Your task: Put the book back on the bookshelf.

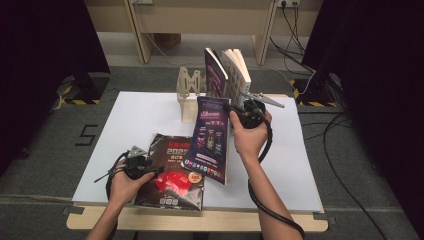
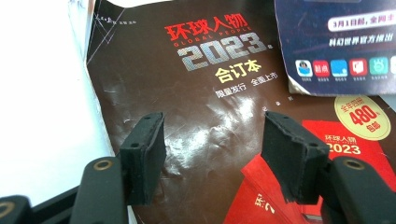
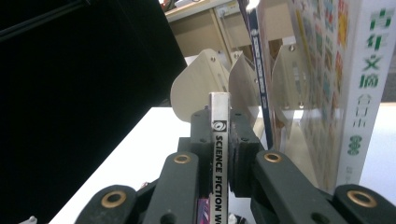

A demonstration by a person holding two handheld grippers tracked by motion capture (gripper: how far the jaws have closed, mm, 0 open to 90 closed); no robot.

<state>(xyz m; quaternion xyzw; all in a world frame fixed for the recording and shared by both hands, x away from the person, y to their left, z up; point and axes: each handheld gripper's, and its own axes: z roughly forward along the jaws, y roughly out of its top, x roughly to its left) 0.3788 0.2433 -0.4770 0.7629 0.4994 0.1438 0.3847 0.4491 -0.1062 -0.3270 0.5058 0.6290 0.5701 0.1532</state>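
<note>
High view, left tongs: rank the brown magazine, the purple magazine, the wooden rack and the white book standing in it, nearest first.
1. Brown magazine: flat on the table, right beside the left tongs.
2. Purple magazine: held upright by the right tongs, further right.
3. Wooden rack: at the table's back, centre.
4. White book: standing at the rack's right end, farthest.

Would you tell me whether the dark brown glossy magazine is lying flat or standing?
Flat: the dark brown glossy magazine lies cover-up on the white table.
</note>
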